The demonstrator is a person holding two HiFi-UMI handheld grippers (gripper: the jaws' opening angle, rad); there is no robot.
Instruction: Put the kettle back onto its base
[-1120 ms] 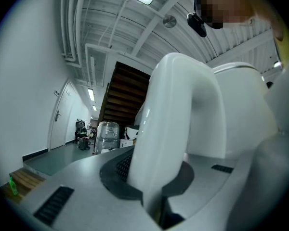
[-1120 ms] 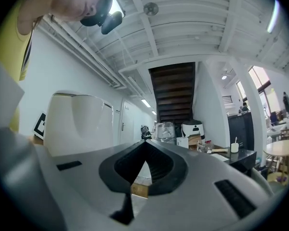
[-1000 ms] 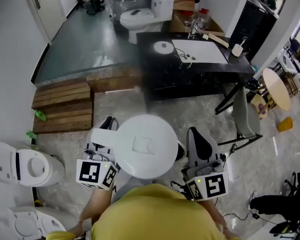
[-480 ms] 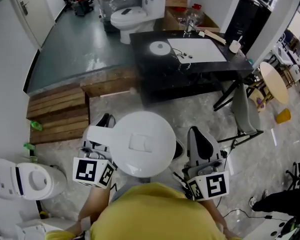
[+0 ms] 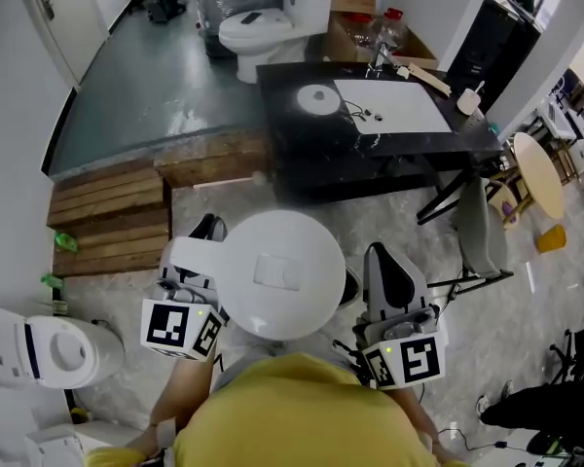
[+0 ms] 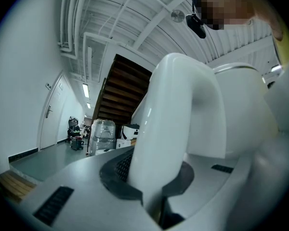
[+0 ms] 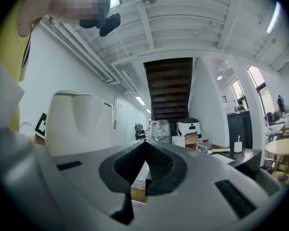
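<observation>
In the head view the white kettle [image 5: 277,272] is seen from above, carried over the marble floor. My left gripper [image 5: 206,233] is shut on the kettle's handle [image 6: 176,119], which fills the left gripper view between the jaws. My right gripper [image 5: 387,261] hangs just right of the kettle, apart from it. In the right gripper view its jaws [image 7: 145,165] meet at the tips with nothing between them, and the kettle [image 7: 77,121] stands at the left. The round white base [image 5: 317,96] lies on the black table [image 5: 302,149] ahead.
On the black table lie a white sheet [image 5: 389,105] and a small cup [image 5: 464,100]. A grey chair [image 5: 477,227] and a round wooden table [image 5: 537,173] stand at the right. Wooden pallets [image 5: 112,217] and white toilets [image 5: 49,348] are at the left; another toilet [image 5: 263,22] stands behind the table.
The person has stepped forward with the kettle: the toilet at the left slid down the picture. Both grippers keep their places beside the kettle, and the left grip is unchanged.
</observation>
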